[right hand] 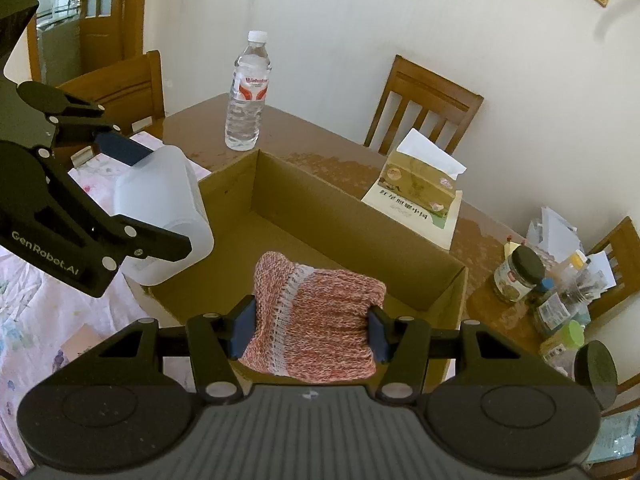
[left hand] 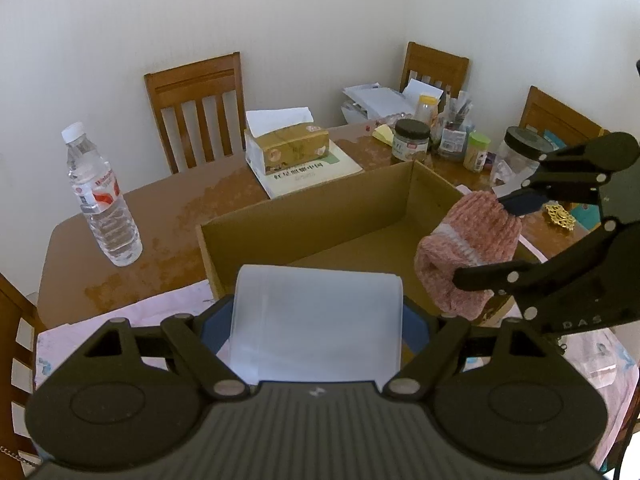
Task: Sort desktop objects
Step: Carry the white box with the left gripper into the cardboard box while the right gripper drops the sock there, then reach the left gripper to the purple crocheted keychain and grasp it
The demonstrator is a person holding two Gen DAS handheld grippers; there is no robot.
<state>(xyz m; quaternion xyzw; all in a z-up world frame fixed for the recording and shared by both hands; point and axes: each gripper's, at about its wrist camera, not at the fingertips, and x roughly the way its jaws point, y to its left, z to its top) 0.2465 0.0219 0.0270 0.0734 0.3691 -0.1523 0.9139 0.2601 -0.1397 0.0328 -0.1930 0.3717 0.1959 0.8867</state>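
Observation:
An open cardboard box (left hand: 240, 236) (right hand: 224, 188) lies on the brown table, and I see nothing inside it. My left gripper (left hand: 316, 328) (right hand: 140, 200) is shut on a translucent white plastic container (left hand: 316, 320) (right hand: 160, 212), held at the box's near left corner. My right gripper (right hand: 308, 330) (left hand: 492, 240) is shut on a pink knitted cloth item with a white band (right hand: 316, 320) (left hand: 468, 248). It hangs above the box's near right edge. The two grippers are side by side, apart.
A water bottle (left hand: 100, 196) (right hand: 248, 92) stands left of the box. Behind the box a tissue box (left hand: 288, 144) (right hand: 420, 184) rests on a book. Jars (left hand: 410, 140) (right hand: 516, 276) and clutter crowd the far right. Wooden chairs (left hand: 196, 108) ring the table. A pink cloth (right hand: 36, 312) covers the near side.

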